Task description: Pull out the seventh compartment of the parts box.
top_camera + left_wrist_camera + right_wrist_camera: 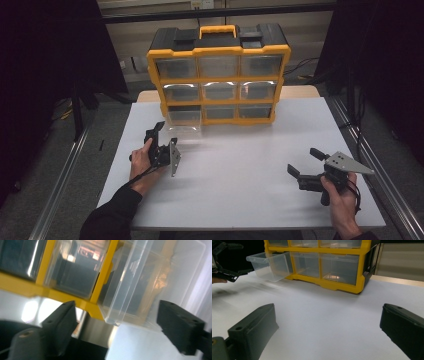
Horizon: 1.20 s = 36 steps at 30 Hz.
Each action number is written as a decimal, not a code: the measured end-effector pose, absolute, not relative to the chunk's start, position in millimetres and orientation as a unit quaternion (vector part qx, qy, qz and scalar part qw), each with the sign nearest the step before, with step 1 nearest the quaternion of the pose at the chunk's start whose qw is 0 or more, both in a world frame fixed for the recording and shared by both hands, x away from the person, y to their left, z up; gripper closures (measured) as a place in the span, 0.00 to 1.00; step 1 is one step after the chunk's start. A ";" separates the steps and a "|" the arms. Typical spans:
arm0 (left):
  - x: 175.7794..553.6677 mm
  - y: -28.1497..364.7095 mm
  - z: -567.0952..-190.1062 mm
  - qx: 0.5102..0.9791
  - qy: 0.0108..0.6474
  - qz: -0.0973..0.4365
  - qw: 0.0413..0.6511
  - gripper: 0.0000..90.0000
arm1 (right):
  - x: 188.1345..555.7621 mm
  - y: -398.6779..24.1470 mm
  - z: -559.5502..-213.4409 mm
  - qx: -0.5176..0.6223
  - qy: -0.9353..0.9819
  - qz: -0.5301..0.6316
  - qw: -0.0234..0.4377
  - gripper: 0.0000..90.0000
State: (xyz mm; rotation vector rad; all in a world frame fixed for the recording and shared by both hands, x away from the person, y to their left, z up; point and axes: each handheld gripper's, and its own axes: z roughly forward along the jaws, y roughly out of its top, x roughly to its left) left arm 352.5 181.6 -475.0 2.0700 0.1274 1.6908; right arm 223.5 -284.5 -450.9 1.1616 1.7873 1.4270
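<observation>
— Where were the grippers?
— Right gripper sat near the table's front edge, jaws spread, empty. Left gripper too, spread, just before the clear drawer.
— And the drawer?
— Pulled out of the yellow cabinet's bottom-left slot.

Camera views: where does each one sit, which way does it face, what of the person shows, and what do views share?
High view: above the person's side, looking forward and down at the white table; both forearms, left gripper, right gripper.
Left gripper view: rides the left gripper, faces the pulled-out clear plastic drawer; own jaws apart.
Right gripper view: rides the right gripper, low over the table, faces the yellow-framed drawer organizer; own jaws apart.
Shared: all show that drawer.
</observation>
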 end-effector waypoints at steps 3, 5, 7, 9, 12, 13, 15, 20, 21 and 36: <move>350.7 180.9 -470.3 0.754 0.085 0.600 0.255 0.11 | 223.8 -285.0 -451.6 0.437 0.667 0.534 0.281 0.00; 349.7 180.7 -467.2 0.751 0.106 0.589 0.278 0.10 | 224.6 -285.8 -452.2 0.440 0.665 0.534 0.281 0.00; 349.3 180.8 -464.6 0.755 0.137 0.566 0.301 0.08 | 225.7 -286.3 -452.9 0.441 0.666 0.534 0.278 0.00; 350.4 180.7 -463.6 0.761 0.171 0.536 0.324 0.08 | 226.8 -286.4 -453.0 0.441 0.664 0.535 0.278 0.00; 350.9 184.3 -458.1 0.762 0.241 0.475 0.369 0.06 | 226.8 -286.0 -452.7 0.437 0.669 0.532 0.280 0.00; 351.1 186.2 -455.7 0.755 0.268 0.452 0.392 0.06 | 226.5 -285.6 -452.5 0.438 0.668 0.532 0.281 0.00; 349.6 191.0 -450.4 0.741 0.325 0.409 0.422 0.05 | 225.8 -285.6 -452.2 0.437 0.668 0.533 0.282 0.00; 344.1 199.8 -447.9 0.721 0.383 0.337 0.468 0.03 | 223.5 -284.7 -450.7 0.436 0.666 0.533 0.287 0.00; 342.6 200.7 -448.3 0.716 0.385 0.331 0.478 0.03 | 223.3 -284.4 -450.5 0.436 0.667 0.532 0.286 0.00; 310.2 228.5 -447.3 0.677 0.419 0.273 0.539 0.05 | 222.4 -284.2 -450.3 0.438 0.666 0.532 0.285 0.00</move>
